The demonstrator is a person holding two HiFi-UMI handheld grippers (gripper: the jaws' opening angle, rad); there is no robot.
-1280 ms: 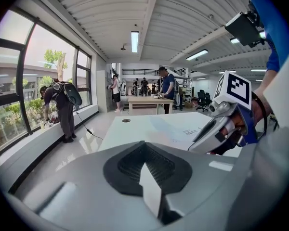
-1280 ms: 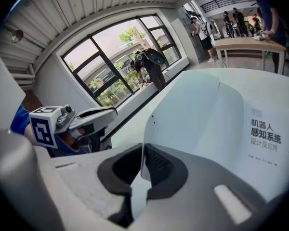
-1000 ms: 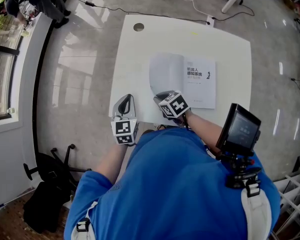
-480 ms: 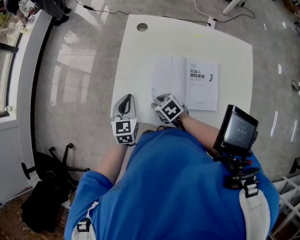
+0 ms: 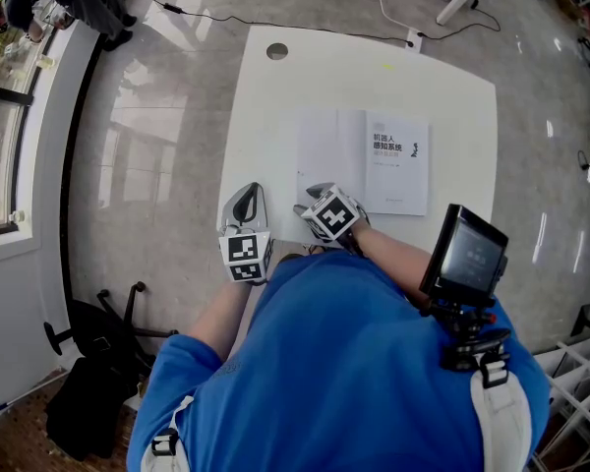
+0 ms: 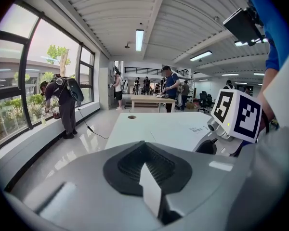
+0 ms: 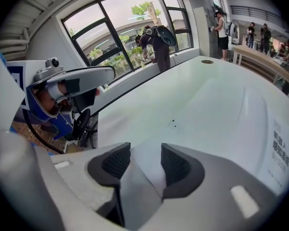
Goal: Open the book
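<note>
The book (image 5: 364,160) lay spread flat on the white table (image 5: 275,106), just ahead of the right gripper (image 5: 313,193). Its turned cover was directly under and beyond the jaw tips, and the printed title page was off to that gripper's right. The right gripper's jaws were opening and already stood wide. In the right gripper view the pale cover showed through the gap, but neither pad pressed on it, so nothing was held. The left gripper (image 5: 246,197) sat beside it on its left, at the near edge of the table and clear of the book, with its jaws closed together on nothing. Judging by the flat cover, the step in hand was letting go after laying it down, and the task looked all but finished. The next move would call for drawing the right gripper up and back without snagging the cover's near corner.
</note>
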